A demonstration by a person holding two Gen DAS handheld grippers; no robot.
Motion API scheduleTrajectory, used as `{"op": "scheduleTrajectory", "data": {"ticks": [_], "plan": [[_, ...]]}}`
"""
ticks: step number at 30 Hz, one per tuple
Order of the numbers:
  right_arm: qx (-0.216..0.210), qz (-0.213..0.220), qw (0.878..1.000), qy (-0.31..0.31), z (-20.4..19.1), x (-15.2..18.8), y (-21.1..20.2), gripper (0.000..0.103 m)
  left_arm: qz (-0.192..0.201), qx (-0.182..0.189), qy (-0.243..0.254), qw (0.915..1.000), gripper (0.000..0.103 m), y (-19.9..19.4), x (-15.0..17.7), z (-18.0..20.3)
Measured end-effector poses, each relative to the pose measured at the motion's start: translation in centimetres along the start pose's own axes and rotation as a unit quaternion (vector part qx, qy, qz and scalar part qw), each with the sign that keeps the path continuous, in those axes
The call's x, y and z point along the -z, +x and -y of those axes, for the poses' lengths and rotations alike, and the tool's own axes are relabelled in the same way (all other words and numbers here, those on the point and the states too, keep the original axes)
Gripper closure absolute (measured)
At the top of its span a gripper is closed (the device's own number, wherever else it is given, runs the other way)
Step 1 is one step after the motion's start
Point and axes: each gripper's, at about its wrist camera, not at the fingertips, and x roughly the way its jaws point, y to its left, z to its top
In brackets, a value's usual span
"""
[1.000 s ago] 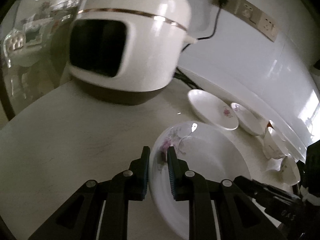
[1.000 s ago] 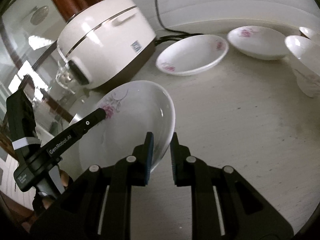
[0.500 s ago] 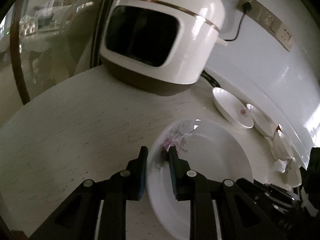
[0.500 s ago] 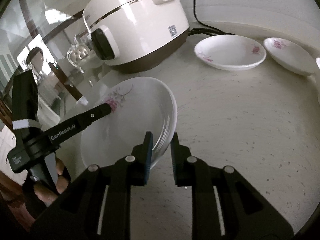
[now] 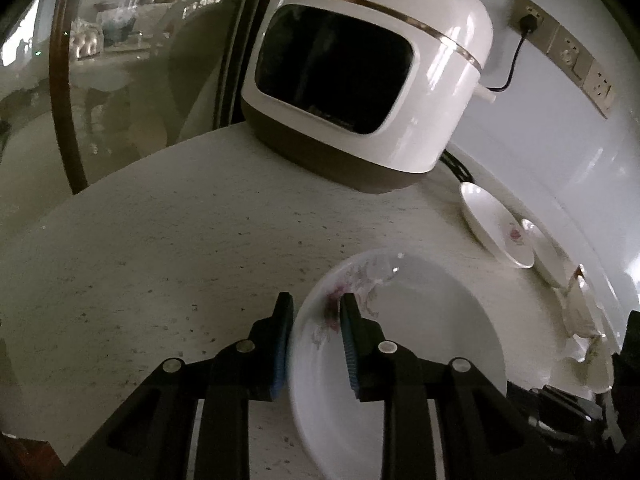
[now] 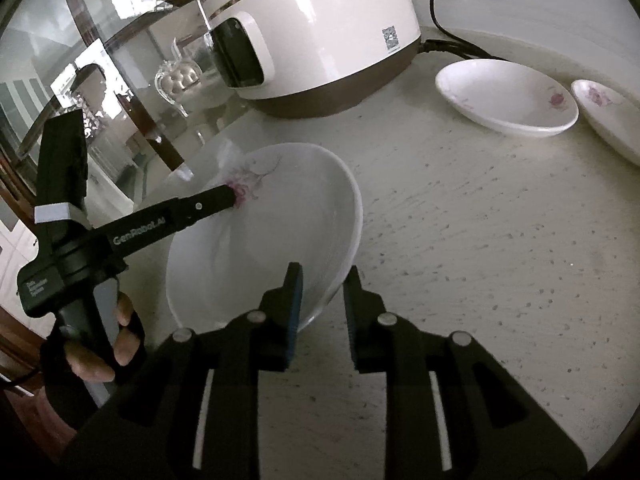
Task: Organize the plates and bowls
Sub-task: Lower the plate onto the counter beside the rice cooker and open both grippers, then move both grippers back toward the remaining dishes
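A white deep plate with a pink flower print (image 5: 420,344) is held just above the stone counter by both grippers. My left gripper (image 5: 316,336) is shut on its flowered rim. My right gripper (image 6: 322,312) is shut on the opposite rim of the same plate (image 6: 280,240). The left gripper also shows in the right wrist view (image 6: 230,200), clamped on the flowered edge. Two more flowered plates (image 6: 508,96) (image 6: 608,116) lie on the counter near the wall. Small bowls (image 5: 580,312) stand further along the wall in the left wrist view.
A white rice cooker (image 5: 372,76) stands at the back of the counter (image 5: 160,264), plugged into a wall socket (image 5: 532,20). A glass panel with a wooden frame (image 5: 120,80) borders the counter's left side. The counter edge curves on the left.
Both grippers have carried the plate back from the rice cooker, towards the counter's near edge. The cooker now looks farther away. Both grips stay the same.
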Motion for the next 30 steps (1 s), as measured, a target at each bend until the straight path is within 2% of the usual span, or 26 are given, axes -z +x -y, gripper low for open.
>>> {"op": "scheduleTrajectory", "data": {"ticks": [3, 4, 5, 7, 8, 9, 11, 14, 19, 22, 25, 28, 30], "plan": [[-0.003, -0.003, 1.000, -0.012, -0.6, 0.0, 0.0, 0.062, 0.007, -0.004, -0.008, 0.9999, 0.074, 0.1, -0.1, 0.0], [-0.004, 0.000, 1.000, -0.016, -0.8, 0.1, -0.1, 0.054, 0.007, -0.006, -0.009, 0.9999, 0.073, 0.0, -0.1, -0.1], [-0.003, 0.007, 1.000, -0.017, -0.9, 0.1, -0.3, 0.048, 0.009, -0.008, -0.015, 0.9998, 0.067, 0.0, 0.0, -0.2], [0.001, 0.023, 1.000, -0.008, -0.6, 0.0, -0.9, 0.023, 0.018, -0.011, -0.028, 0.9994, 0.053, -0.2, -0.1, -0.6], [0.000, 0.031, 1.000, 0.000, -0.3, 0.0, -1.1, 0.020, 0.032, -0.012, -0.040, 0.9986, 0.042, -0.6, 0.0, -0.9], [-0.001, 0.039, 0.999, 0.012, 0.1, 0.0, -1.5, 0.020, 0.042, -0.012, -0.048, 0.9979, 0.036, -1.0, 0.0, -1.2], [-0.009, 0.053, 0.997, 0.050, 1.4, -0.1, -2.2, 0.020, 0.063, -0.010, -0.060, 0.9961, 0.032, -1.6, 0.2, -1.4], [-0.019, 0.068, 0.993, 0.099, 3.3, -0.1, -2.9, 0.020, 0.081, 0.000, -0.065, 0.9946, 0.030, -2.4, 0.4, -1.6], [-0.007, 0.079, 0.989, 0.127, 4.8, -0.4, -3.3, 0.020, 0.111, 0.026, -0.062, 0.9915, 0.026, -3.7, 0.9, -1.6], [0.007, 0.095, 0.986, 0.134, 5.9, -0.7, -3.7, 0.020, 0.134, 0.035, -0.027, 0.9900, 0.020, -5.1, 1.5, 0.0], [0.029, 0.122, 0.983, 0.136, 6.8, -0.7, -4.7, 0.015, 0.135, 0.051, 0.029, 0.9891, 0.017, -5.9, 1.6, 2.9], [0.047, 0.140, 0.981, 0.128, 7.6, -0.7, -5.7, 0.010, 0.119, 0.098, 0.071, 0.9855, 0.014, -6.4, 1.6, 6.4], [0.062, 0.139, 0.981, 0.124, 8.1, -1.0, -6.0, 0.009, 0.106, 0.130, 0.087, 0.9819, 0.003, -6.4, 1.0, 9.1]]}}
